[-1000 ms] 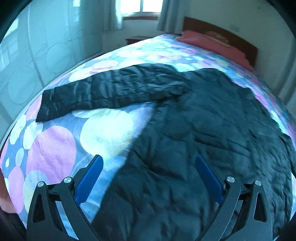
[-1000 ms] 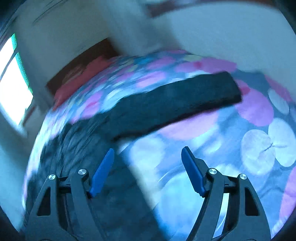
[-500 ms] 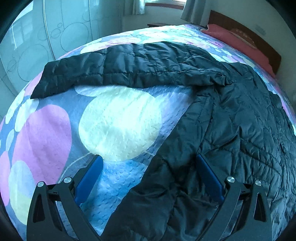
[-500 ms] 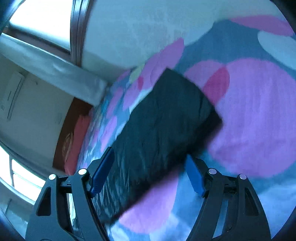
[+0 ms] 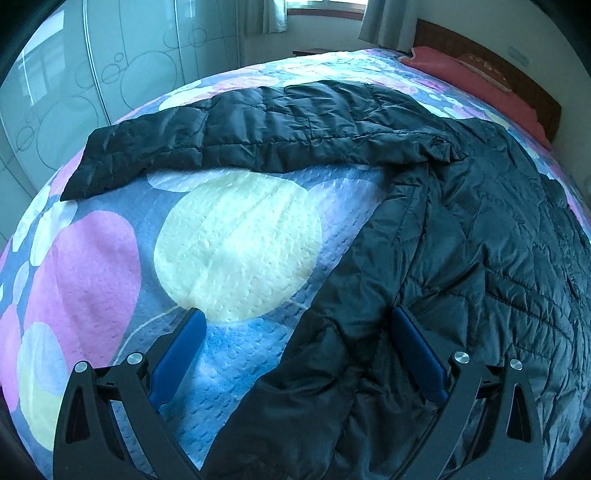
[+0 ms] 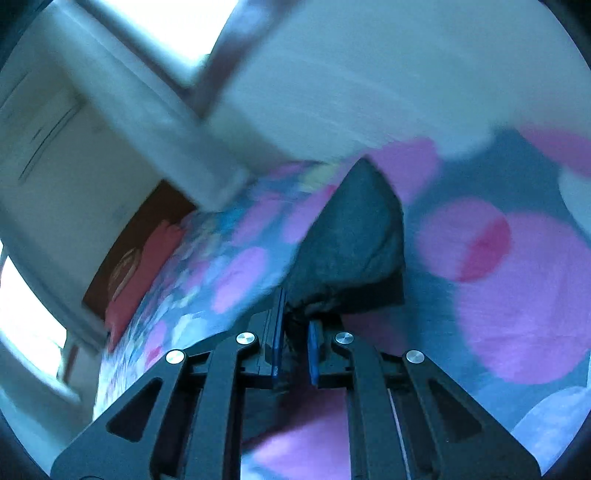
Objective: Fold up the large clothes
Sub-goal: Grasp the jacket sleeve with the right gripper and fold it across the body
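Left wrist view: dark quilted jacket [image 5: 480, 240] spread flat on a bed [image 5: 236, 236], body filling the right half of the view, one sleeve [image 5: 258, 136] stretched out leftward across the upper middle, cuff end nearest the left edge of the bed. Bedspread printed with large pale yellow, pink and blue circles. Left gripper [image 5: 295, 332] low over the jacket's near edge, jaws spread wide: left finger over bare bedspread, right finger over the dark fabric, a fold of the hem lying between them, pads not pressing on it. Red pillow [image 5: 472, 70] at the far right against a brown headboard [image 5: 491, 62]; frosted wardrobe doors [image 5: 92, 81] with circle outlines along the left; curtains [image 5: 273, 16] and a window at the top.

Right wrist view: strongly blurred and tilted. Right gripper [image 6: 295, 339] with jaws pressed nearly together, pinching the end of the other sleeve [image 6: 351, 247]; dark fabric bunched between the blue pads [image 6: 279, 332] and rising in a peak just beyond them. Pink circles of the bedspread to the right of the sleeve and below the gripper. Pillow and headboard at lower left, pale wall above, bright window at the top edge.

Jacket position overall: on the bed, one sleeve free and flat, the other sleeve's end clamped in the right gripper, hem edge lying inside the open left gripper
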Available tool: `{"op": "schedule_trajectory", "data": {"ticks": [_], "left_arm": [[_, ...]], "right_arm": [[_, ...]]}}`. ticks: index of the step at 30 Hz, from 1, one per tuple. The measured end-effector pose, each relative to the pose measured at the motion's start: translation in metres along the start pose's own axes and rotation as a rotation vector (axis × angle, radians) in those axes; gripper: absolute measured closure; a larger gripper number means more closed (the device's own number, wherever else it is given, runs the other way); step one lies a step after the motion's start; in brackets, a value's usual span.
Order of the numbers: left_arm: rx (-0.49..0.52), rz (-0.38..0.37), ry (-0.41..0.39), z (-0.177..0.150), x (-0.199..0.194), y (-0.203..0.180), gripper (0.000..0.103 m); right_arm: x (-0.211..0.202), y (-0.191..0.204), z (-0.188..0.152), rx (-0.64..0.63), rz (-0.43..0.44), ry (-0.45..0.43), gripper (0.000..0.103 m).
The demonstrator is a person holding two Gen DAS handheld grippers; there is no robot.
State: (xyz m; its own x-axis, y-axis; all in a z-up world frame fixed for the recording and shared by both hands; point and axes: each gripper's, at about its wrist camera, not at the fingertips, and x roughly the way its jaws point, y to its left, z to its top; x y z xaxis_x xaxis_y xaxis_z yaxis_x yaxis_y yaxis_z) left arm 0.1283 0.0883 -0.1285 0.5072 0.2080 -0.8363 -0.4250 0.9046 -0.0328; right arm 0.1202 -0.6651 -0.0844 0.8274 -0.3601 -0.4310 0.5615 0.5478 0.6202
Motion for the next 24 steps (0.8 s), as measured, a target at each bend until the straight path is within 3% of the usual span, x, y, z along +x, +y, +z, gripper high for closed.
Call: {"op": "schedule_trajectory", "data": {"ticks": [5,13,19,24], "left_arm": [[-0.003,-0.006,-0.002,0.001,0.002,0.001,0.004],[-0.009,-0.017,-0.010,-0.001,0.002,0.002,0.004],[-0.012,-0.025,-0.017,-0.002,0.003,0.003,0.004],[-0.013,-0.028,-0.019,-0.002,0.002,0.005,0.004]], "right_arm": [[-0.014,0.110,-0.031,-0.273,0.137,0.030,0.093],[-0.008,0.264,-0.159,-0.626,0.340,0.187,0.094],[-0.012,0.331,-0.257,-0.784,0.435,0.314,0.094],[-0.015,0.354,-0.326,-0.886,0.465,0.433,0.094]]}}
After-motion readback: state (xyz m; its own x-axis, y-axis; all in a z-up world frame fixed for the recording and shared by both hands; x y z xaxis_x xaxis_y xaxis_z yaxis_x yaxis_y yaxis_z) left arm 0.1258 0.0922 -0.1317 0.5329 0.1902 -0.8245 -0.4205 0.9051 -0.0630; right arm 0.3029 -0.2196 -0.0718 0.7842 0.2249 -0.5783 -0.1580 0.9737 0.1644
